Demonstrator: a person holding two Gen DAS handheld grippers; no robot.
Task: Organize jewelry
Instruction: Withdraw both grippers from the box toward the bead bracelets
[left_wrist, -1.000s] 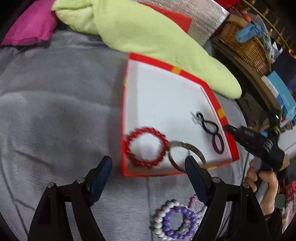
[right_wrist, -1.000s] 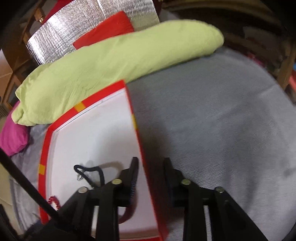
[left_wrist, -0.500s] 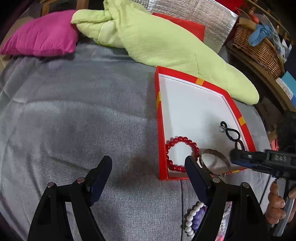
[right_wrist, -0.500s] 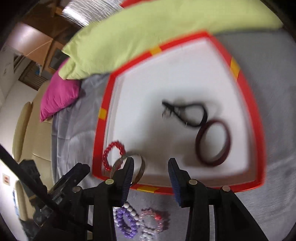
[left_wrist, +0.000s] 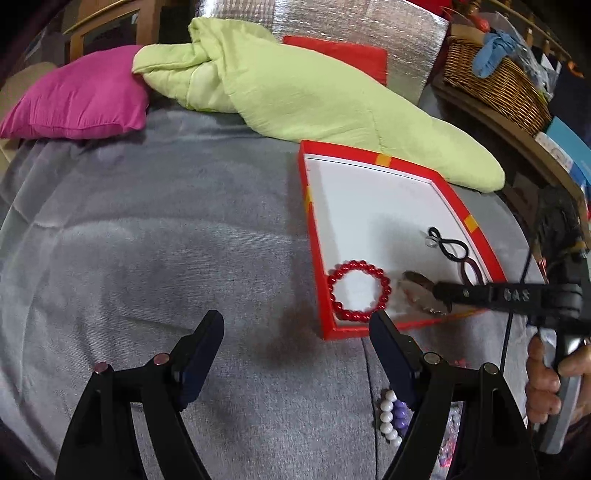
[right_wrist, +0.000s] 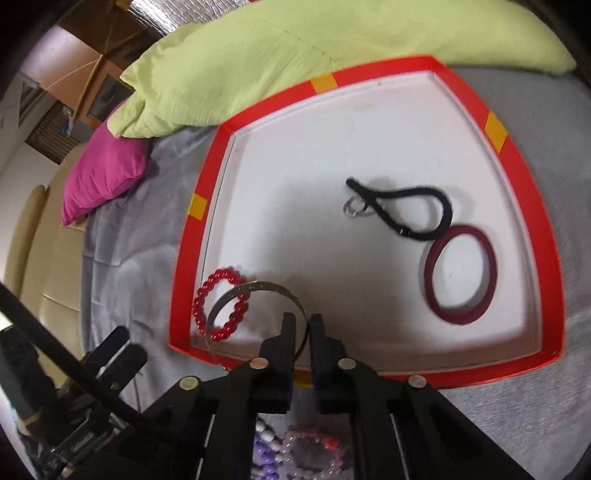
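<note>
A red-rimmed white tray (right_wrist: 513, 155) (left_wrist: 314, 236) lies on the grey bed cover. In it are a red bead bracelet (right_wrist: 207, 295) (left_wrist: 358, 290), a silver bangle (right_wrist: 258, 286) (left_wrist: 415, 280), a black cord with a ring (right_wrist: 413, 206) (left_wrist: 448, 247) and a dark red bangle (right_wrist: 487, 277). My right gripper (right_wrist: 301, 323) (left_wrist: 441, 295) is shut on the silver bangle's near rim, at the tray's near edge. My left gripper (left_wrist: 295, 345) is open and empty, over the cover left of the tray. White and purple bead bracelets (left_wrist: 393, 413) (right_wrist: 273, 454) lie outside the tray.
A light green quilt (left_wrist: 314, 88) lies behind the tray, a pink cushion (left_wrist: 81, 96) at the far left. A wicker basket (left_wrist: 495, 85) and shelves stand at the right. The person's hand (left_wrist: 543, 373) holds the right gripper.
My right gripper has come down to the tray's near edge and shut on the silver bangle. My left gripper has drawn back further left of the tray, still open.
</note>
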